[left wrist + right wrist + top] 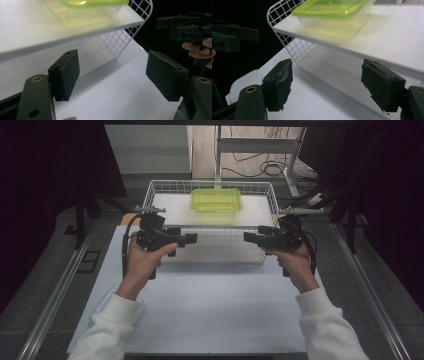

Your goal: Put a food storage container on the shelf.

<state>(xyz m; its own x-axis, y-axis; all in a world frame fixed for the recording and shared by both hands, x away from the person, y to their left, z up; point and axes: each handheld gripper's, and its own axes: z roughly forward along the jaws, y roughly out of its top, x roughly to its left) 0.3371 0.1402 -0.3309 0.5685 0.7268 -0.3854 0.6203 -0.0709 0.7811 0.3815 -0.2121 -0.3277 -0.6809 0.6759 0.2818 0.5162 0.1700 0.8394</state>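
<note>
Sleeves: two white sleeves come in from the bottom of the high view, nearest the camera; each hand holds a black gripper over the flat white surface (pixel 215 310)
Left gripper: the left gripper (pixel 192 239) sits just before the near left corner of the basket, pointing inward toward the other; its jaws stand wide apart with nothing between them; in its own view the dark pads (pixel 65 75) frame bare white surface and the basket's mesh corner
Right gripper: the right gripper (pixel 248 238) mirrors it at the near right side, pointing toward the left one; jaws likewise spread wide and empty; its pads (pixel 279 83) look worn and ragged at the edges
Gap: the two grippers face each other, well apart, with the basket's near wall between and behind them
Container: a clear rectangular plastic container with a lime-green lid (pixel 216 200) stands upright in the far half of the basket, about midway across, on a white panel; lid on; neither gripper touches it
Basket: a white wire mesh basket (pixel 150 195) rests at the far end of the surface; its white floor panel sits raised
Background: dark floor, metal rails to both sides, cables beyond the basket
</note>
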